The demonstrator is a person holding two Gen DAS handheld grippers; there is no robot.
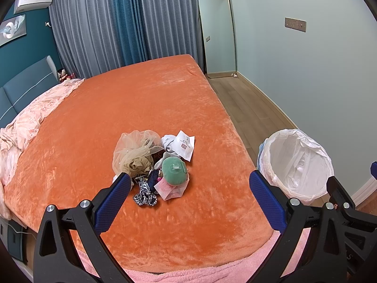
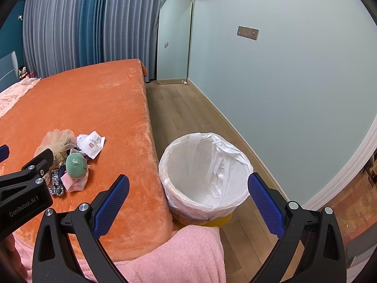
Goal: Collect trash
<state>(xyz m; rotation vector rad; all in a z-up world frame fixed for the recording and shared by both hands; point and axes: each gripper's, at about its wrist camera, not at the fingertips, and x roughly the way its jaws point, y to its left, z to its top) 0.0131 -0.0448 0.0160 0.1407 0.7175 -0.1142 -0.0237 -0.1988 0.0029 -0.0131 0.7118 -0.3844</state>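
A pile of trash point(image 1: 153, 165) lies on the orange bed cover point(image 1: 141, 99): beige netting, a white paper wrapper point(image 1: 185, 145), a green round item point(image 1: 174, 171), pink tissue and a leopard-print scrap. It also shows in the right wrist view point(image 2: 70, 162). My left gripper point(image 1: 189, 181) is open and empty, above the bed's near edge, just short of the pile. My right gripper point(image 2: 188, 184) is open and empty, held over the bin point(image 2: 205, 176), which is lined with a white bag and stands on the floor beside the bed. The bin also shows in the left wrist view point(image 1: 297, 162).
A pink fleece blanket point(image 2: 179, 254) hangs at the bed's near edge. A rumpled pink quilt point(image 1: 30, 122) lies by the headboard. A mirror point(image 2: 174, 40) leans in the far corner. Wood floor point(image 2: 188, 113) runs between the bed and the wall.
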